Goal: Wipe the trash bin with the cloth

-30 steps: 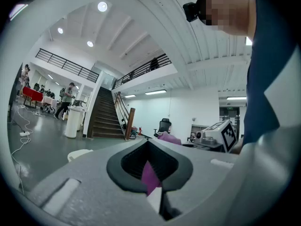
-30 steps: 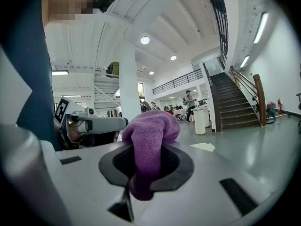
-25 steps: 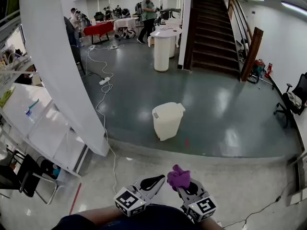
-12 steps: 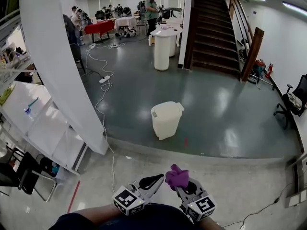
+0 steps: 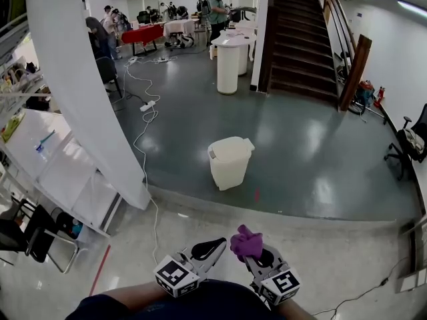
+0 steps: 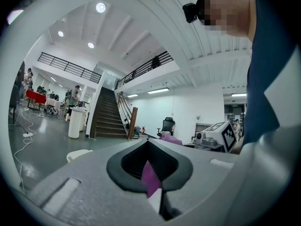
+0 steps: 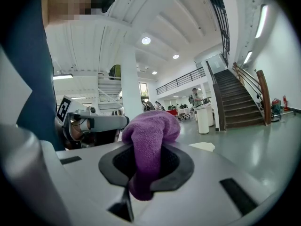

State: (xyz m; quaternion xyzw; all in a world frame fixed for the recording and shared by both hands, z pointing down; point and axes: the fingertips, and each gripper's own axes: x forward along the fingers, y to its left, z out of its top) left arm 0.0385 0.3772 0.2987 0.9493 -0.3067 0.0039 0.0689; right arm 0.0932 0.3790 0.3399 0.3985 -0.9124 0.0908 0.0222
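Trash bin: one, cream plastic, boxy with rounded corners and tapering toward the base. Its hinged lid is closed and overhangs the rim. It stands upright and alone on the glossy dark grey floor, just past the edge where that floor meets a pale speckled floor. It is well apart from both tools.

Cloth: one, purple, nubbly microfibre, bunched into a soft knob. The right tool is clamped on it. In the right gripper view the cloth bulges up out of the black-lined jaw opening, and a fold hangs down into the seam.

Left tool: grey moulded body with black jaw lining. In the left gripper view its jaws are closed together. A thin purple sliver shows in the seam, but I cannot tell what it is.

Tools: two, side by side and low in the head view, tips angled toward each other. Each carries one white cube with black square markers, two cubes in all.

Surroundings:
- One broad white pillar at left.
- One white cable snaking over the dark floor, with a power strip on it.
- One white table on a cylindrical pedestal beyond the bin.
- One dark wooden staircase with a brown newel post.
- One red-draped table far back.
- One person standing near it.
- One black office chair at the right edge.
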